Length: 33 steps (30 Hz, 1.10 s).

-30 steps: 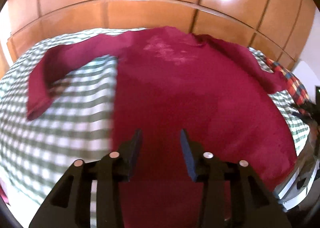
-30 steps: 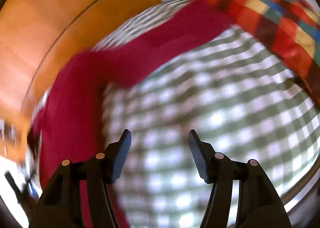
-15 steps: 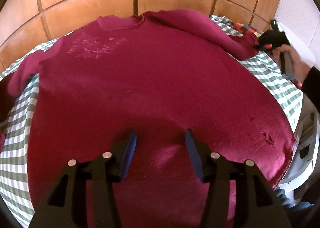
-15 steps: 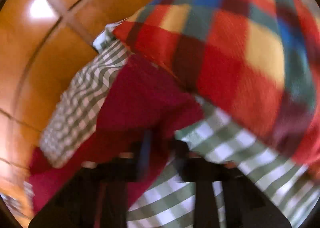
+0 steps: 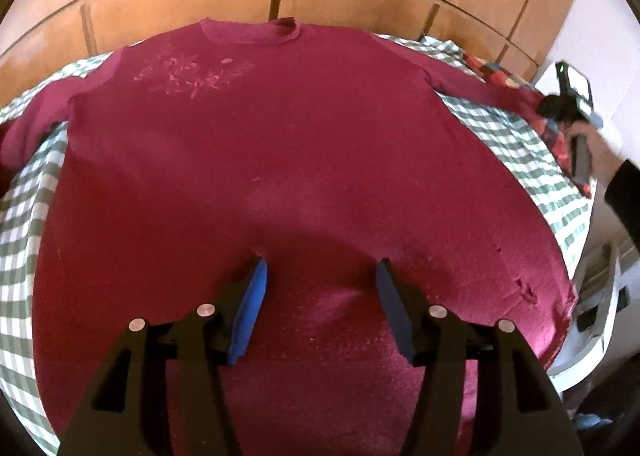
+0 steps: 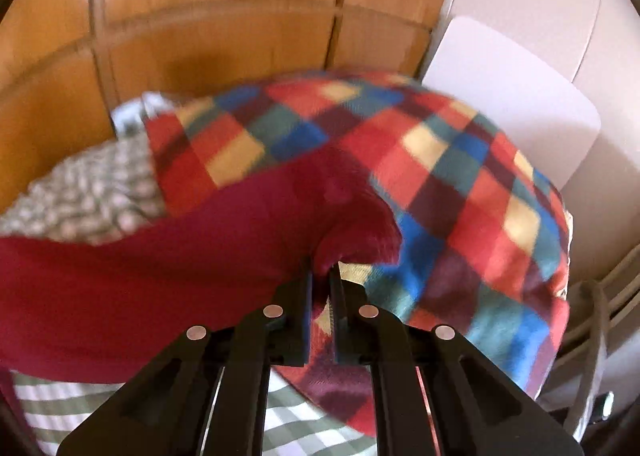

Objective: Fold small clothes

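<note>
Right tongs (image 6: 321, 276) pinch sweater sleeve (image 6: 224, 224); left tongs (image 5: 320, 272) opening, empty.

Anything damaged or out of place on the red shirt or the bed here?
The red shirt shows small holes or snags near its hem corner, on the right in the left wrist view. Its pale chest print looks faded. Otherwise it lies flat on the checked cloth; the right gripper pinches the sleeve end.

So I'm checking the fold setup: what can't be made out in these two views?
- Left sleeve end of the maroon long-sleeved shirt: cut off by the left wrist view's edge.
- Near hem: hidden behind the left gripper, whose jaws are opening.
- Multicoloured checked blanket: motion-blurred in the right wrist view.
- Cuff inside the right gripper: hidden by its fingers.
</note>
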Each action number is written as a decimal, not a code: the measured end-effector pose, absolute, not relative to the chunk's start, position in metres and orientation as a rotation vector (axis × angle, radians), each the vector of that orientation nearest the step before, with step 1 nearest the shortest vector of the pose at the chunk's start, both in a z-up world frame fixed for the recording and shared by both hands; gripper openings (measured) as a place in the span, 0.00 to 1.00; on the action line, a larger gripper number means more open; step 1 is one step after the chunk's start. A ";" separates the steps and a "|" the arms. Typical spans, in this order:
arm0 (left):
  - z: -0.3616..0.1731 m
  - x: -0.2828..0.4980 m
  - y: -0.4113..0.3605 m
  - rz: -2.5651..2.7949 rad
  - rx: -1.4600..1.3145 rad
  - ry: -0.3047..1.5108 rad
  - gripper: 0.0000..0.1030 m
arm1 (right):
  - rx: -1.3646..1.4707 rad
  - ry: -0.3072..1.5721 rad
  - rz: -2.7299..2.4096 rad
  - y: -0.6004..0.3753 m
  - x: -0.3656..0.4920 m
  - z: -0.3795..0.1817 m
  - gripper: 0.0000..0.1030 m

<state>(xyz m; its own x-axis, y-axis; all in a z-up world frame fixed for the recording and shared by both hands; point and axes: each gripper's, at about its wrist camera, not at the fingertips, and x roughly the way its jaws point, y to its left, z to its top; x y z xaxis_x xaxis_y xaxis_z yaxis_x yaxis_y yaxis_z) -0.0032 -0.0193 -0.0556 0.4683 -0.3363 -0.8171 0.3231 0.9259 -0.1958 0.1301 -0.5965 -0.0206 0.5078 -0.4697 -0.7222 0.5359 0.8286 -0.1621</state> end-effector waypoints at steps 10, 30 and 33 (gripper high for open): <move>-0.029 -0.008 0.073 -0.161 -0.118 0.917 0.58 | 0.234 0.744 -0.517 -0.580 0.082 0.014 0.81; -0.049 0.028 0.246 0.593 0.006 0.862 0.88 | 0.019 0.910 0.280 -0.193 0.063 -0.056 0.83; -0.061 0.045 0.256 0.619 0.033 0.893 0.65 | -0.039 0.891 0.254 -0.181 0.059 -0.067 0.84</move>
<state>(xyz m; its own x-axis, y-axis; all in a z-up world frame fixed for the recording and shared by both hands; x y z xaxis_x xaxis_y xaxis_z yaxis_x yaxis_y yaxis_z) 0.0445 0.2564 -0.0606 0.4658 0.5178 -0.7176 -0.4908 0.8259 0.2774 0.0589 -0.1808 -0.0669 0.6003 0.2030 -0.7736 -0.2356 0.9692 0.0716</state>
